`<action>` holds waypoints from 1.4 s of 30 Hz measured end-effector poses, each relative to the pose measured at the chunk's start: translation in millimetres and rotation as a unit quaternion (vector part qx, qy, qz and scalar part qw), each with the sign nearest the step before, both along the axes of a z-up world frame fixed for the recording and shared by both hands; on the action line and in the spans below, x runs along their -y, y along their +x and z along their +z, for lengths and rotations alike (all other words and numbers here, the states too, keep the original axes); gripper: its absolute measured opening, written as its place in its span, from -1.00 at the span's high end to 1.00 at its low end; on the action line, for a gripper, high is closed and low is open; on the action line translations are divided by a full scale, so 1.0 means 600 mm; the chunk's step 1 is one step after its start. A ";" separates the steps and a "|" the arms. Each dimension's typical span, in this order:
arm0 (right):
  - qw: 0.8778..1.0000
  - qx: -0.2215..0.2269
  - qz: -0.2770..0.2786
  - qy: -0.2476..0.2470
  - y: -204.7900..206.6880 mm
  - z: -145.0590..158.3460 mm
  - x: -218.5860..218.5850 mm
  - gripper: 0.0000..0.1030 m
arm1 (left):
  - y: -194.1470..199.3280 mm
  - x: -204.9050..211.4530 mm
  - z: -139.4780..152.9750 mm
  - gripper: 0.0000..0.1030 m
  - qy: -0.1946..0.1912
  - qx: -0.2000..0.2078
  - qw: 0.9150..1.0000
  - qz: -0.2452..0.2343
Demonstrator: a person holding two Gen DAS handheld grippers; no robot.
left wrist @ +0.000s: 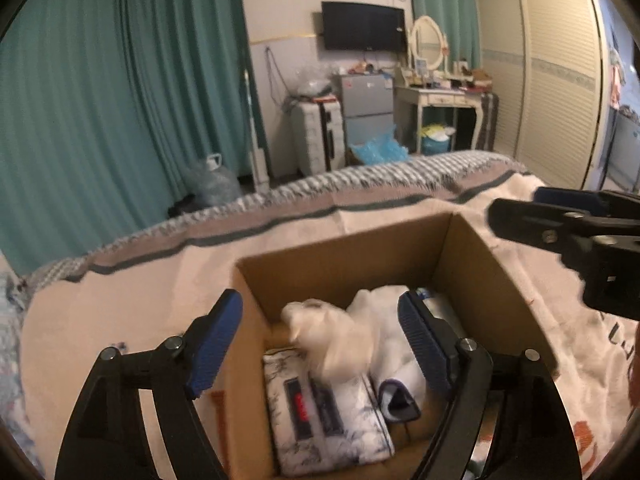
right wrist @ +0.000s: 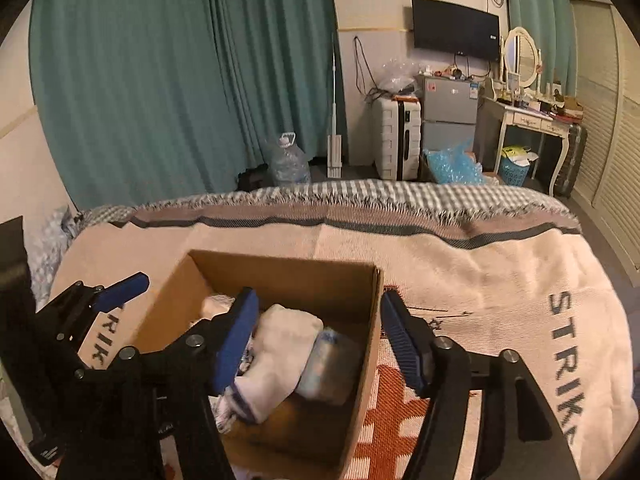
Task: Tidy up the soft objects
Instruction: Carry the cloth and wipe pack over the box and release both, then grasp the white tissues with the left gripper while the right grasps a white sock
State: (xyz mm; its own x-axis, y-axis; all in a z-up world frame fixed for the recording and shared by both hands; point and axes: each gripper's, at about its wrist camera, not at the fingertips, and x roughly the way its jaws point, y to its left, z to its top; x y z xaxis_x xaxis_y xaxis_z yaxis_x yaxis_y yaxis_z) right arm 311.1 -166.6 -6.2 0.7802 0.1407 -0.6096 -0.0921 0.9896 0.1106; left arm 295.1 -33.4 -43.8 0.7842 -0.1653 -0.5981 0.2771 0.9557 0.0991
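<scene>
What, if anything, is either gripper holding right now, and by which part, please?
Nothing is held. The left gripper and right gripper are both open above the cardboard box; the blurred white cloth touches neither finger.

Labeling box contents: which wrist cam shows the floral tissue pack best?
Left wrist: the floral tissue pack lies face-up in the cardboard box, nearly unobstructed. In the right wrist view the right gripper finger hides almost all of it.

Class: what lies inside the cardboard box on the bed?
Inside the cardboard box: a floral tissue pack, white cloths, a plastic-wrapped pack. Whatever lies beneath them is covered.
</scene>
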 end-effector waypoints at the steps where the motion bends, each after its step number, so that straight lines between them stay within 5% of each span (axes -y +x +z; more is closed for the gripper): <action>1: 1.000 0.004 -0.002 -0.003 -0.008 0.011 -0.002 -0.30 | -0.009 -0.004 0.016 -0.57 -0.002 0.004 1.000 0.006; 9: 0.997 0.076 -0.010 -0.029 -0.163 0.186 -0.018 -0.31 | -0.156 -0.064 0.183 -0.59 -0.020 0.080 0.996 0.025; 13: 0.994 0.102 -0.006 -0.036 -0.248 0.250 -0.036 -0.44 | -0.240 -0.097 0.258 -0.81 -0.034 0.117 0.992 0.029; 20: 0.992 0.122 0.013 -0.023 -0.370 0.290 -0.062 -0.77 | -0.338 -0.164 0.301 -0.81 -0.044 0.130 0.989 0.045; 27: 0.995 0.089 0.028 -0.029 -0.405 0.213 -0.104 -0.78 | -0.351 -0.213 0.221 -0.81 -0.077 0.094 0.990 0.066; 36: 0.999 -0.012 0.047 -0.023 -0.334 -0.005 -0.156 -0.77 | -0.295 -0.209 0.037 -0.81 -0.047 -0.001 0.998 0.052; 42: 0.995 -0.081 0.049 -0.026 -0.284 -0.139 -0.174 -0.54 | -0.248 -0.207 -0.067 -0.77 -0.061 -0.057 0.995 0.049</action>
State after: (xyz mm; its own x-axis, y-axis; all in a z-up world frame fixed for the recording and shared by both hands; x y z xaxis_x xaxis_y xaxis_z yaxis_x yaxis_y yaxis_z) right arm 140.5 -62.3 -89.8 0.6554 0.1772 -0.7342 -0.1743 0.9813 0.0812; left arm 146.0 91.0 -84.1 0.7289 -0.1670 -0.6640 0.1838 0.9819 -0.0452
